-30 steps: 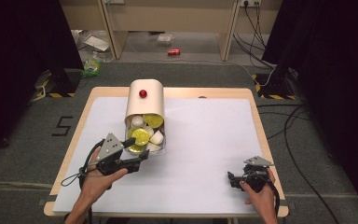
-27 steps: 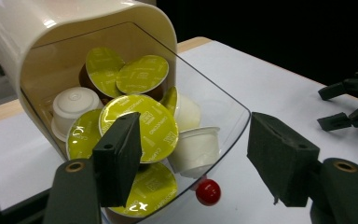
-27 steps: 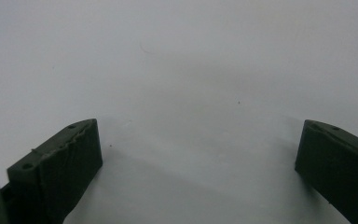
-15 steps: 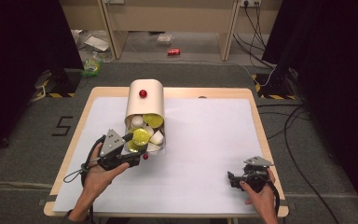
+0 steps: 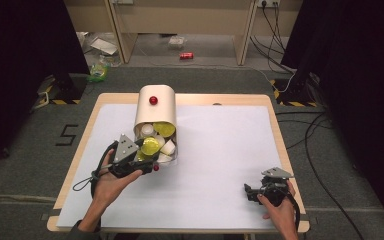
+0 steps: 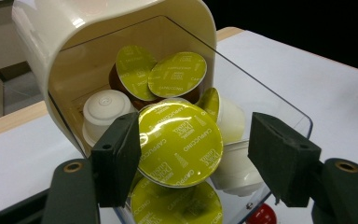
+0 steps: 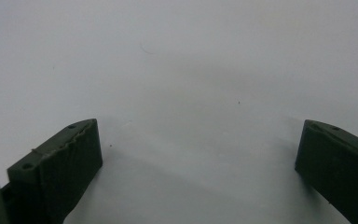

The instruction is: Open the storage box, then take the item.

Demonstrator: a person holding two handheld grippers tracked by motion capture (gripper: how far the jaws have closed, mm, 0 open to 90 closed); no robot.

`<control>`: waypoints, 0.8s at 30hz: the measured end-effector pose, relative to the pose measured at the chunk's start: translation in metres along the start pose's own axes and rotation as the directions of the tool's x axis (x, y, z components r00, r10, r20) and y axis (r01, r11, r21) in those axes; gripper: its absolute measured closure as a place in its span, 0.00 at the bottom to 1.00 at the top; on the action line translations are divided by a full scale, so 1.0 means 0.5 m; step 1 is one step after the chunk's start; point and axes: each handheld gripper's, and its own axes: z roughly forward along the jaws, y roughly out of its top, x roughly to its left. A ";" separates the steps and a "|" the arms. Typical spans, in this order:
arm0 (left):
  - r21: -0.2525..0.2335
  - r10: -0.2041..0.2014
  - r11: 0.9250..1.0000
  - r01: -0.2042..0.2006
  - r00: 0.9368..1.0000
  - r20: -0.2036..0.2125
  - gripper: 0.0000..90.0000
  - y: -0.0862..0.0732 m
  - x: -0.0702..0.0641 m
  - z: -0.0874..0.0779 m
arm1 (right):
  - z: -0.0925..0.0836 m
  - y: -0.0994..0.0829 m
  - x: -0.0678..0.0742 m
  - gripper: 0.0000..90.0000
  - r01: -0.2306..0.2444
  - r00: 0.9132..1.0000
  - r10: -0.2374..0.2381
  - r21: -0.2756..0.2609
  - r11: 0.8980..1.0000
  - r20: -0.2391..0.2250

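The left hand-held gripper (image 5: 147, 159) has edged in toward the mouth of the capsule bin (image 5: 155, 107) over the last second, and its jaws now straddle a green-lidded capsule (image 6: 179, 143) at the front of the heap. In the left gripper view one pad (image 6: 121, 156) touches the capsule's rim while the other stands clear to the side, so the jaws are spread around it, not yet pinching. I judge this to be the start of a pick: the jaws need only press together before the capsule can be drawn out.

The bin lies on its side on the surface (image 5: 220, 150), its long axis running from the far edge toward the person, open mouth facing the left hand. The capsule's foil lid faces the gripper's camera, so its short axis points out of the bin.

The right hand-held gripper (image 5: 252, 192) rests near the surface's near right corner, jaws spread wide over bare white.
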 end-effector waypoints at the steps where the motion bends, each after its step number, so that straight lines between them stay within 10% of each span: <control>1: 0.000 0.000 1.000 0.000 1.000 0.000 0.38 0.000 0.000 0.000 | 0.000 0.000 0.000 0.01 0.000 1.000 0.000 0.000 1.000 0.000; 24: 0.019 0.018 1.000 -0.018 1.000 -0.026 0.37 0.001 0.004 0.024 | 0.000 0.000 0.000 0.01 0.000 1.000 0.000 0.000 1.000 0.000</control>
